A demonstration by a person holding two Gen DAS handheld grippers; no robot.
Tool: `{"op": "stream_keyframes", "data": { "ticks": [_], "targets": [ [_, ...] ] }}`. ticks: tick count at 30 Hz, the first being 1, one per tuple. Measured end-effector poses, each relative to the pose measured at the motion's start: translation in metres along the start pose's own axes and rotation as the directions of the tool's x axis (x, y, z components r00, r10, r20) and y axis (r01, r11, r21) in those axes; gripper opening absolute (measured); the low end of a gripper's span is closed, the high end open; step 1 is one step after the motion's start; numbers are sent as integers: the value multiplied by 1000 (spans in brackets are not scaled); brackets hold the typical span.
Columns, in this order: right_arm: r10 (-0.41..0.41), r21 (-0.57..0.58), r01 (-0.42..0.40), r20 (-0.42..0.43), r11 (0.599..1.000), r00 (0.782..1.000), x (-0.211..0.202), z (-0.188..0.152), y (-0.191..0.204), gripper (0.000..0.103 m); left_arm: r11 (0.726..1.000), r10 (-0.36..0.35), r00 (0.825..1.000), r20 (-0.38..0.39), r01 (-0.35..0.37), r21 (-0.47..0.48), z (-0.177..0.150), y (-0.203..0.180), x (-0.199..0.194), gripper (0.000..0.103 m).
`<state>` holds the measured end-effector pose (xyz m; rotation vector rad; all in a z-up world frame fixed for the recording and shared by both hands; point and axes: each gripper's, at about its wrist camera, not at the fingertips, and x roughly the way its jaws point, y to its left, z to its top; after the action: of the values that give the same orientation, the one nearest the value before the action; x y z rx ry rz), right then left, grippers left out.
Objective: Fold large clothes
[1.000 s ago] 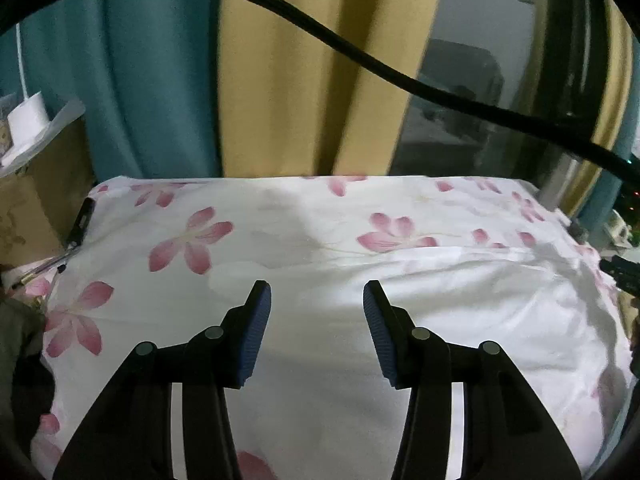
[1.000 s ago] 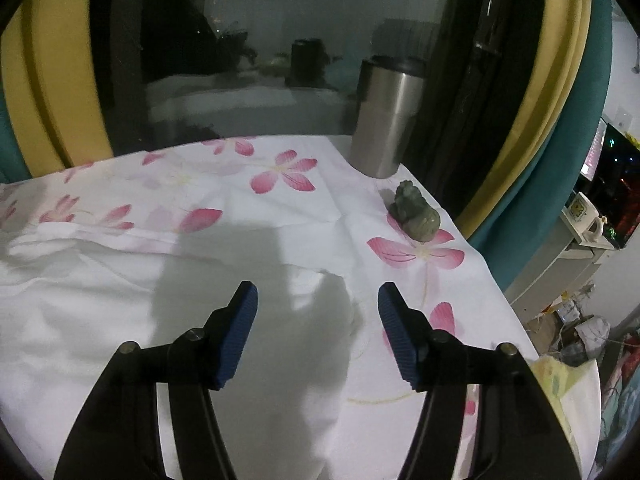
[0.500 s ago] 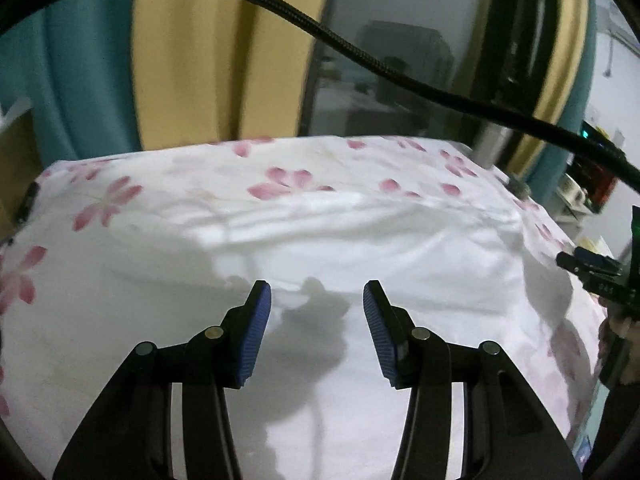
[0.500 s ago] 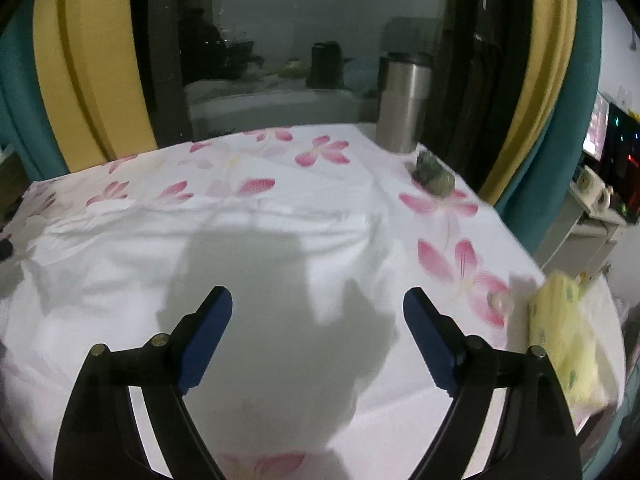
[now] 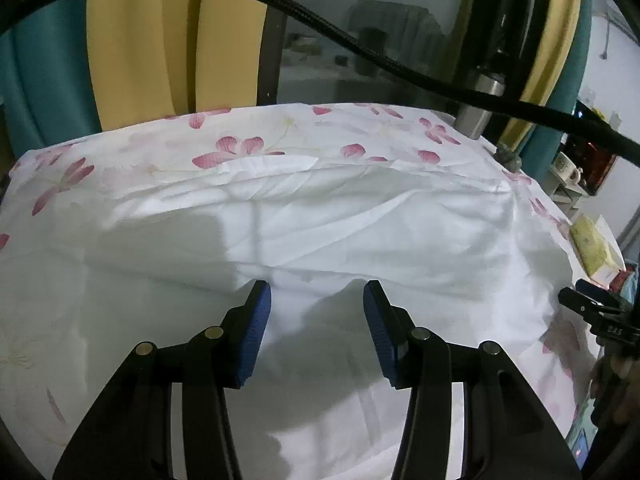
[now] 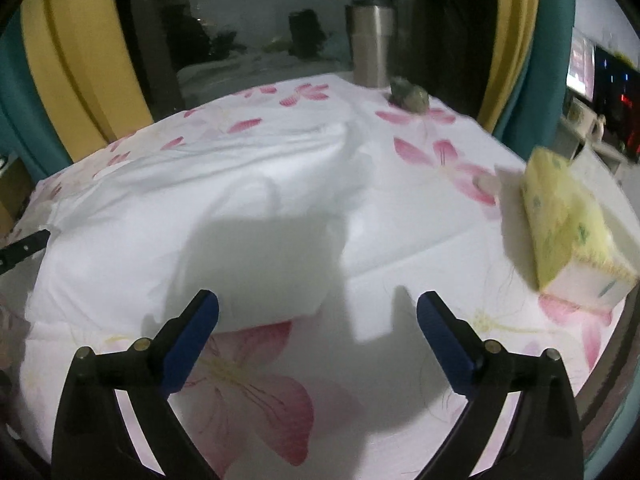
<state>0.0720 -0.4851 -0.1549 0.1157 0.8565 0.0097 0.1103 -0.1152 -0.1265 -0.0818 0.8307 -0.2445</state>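
Note:
A large white garment (image 5: 320,232) lies spread flat on a table covered by a white cloth with pink flowers (image 5: 240,148). It also shows in the right wrist view (image 6: 200,216), left of centre. My left gripper (image 5: 316,308) is open and empty, just above the garment's near part. My right gripper (image 6: 318,312) is wide open and empty, above the flowered cloth (image 6: 432,156) at the garment's near right corner. The right gripper's tip shows at the right edge of the left wrist view (image 5: 592,308).
A steel tumbler (image 6: 372,48) and a small green figurine (image 6: 408,96) stand at the table's far right corner. A yellow tissue pack (image 6: 564,220) lies at the right edge. Yellow and teal curtains and a dark window stand behind the table.
My left gripper has swung right and moved in over the garment. My right gripper has pulled back toward the near edge and opened wider.

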Motion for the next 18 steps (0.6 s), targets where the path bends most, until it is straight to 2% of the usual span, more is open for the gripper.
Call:
{"op": "stream_keyframes", "data": {
  "ticks": [8, 13, 17, 18],
  "targets": [
    [96, 58, -96, -11, 994, 995, 17, 16, 6, 103, 998, 43, 998, -51, -40, 46, 2, -4, 25, 51],
    [244, 112, -241, -7, 964, 970, 31, 32, 23, 103, 997, 59, 997, -54, -57, 48, 5, -1, 31, 51],
    [317, 143, -315, 6, 938, 948, 46, 45, 42, 103, 994, 82, 996, -44, -79, 73, 5, -7, 33, 51],
    [316, 139, -314, 10, 939, 949, 49, 46, 48, 103, 994, 80, 996, -44, -77, 72, 5, -6, 34, 51]
  ]
}}
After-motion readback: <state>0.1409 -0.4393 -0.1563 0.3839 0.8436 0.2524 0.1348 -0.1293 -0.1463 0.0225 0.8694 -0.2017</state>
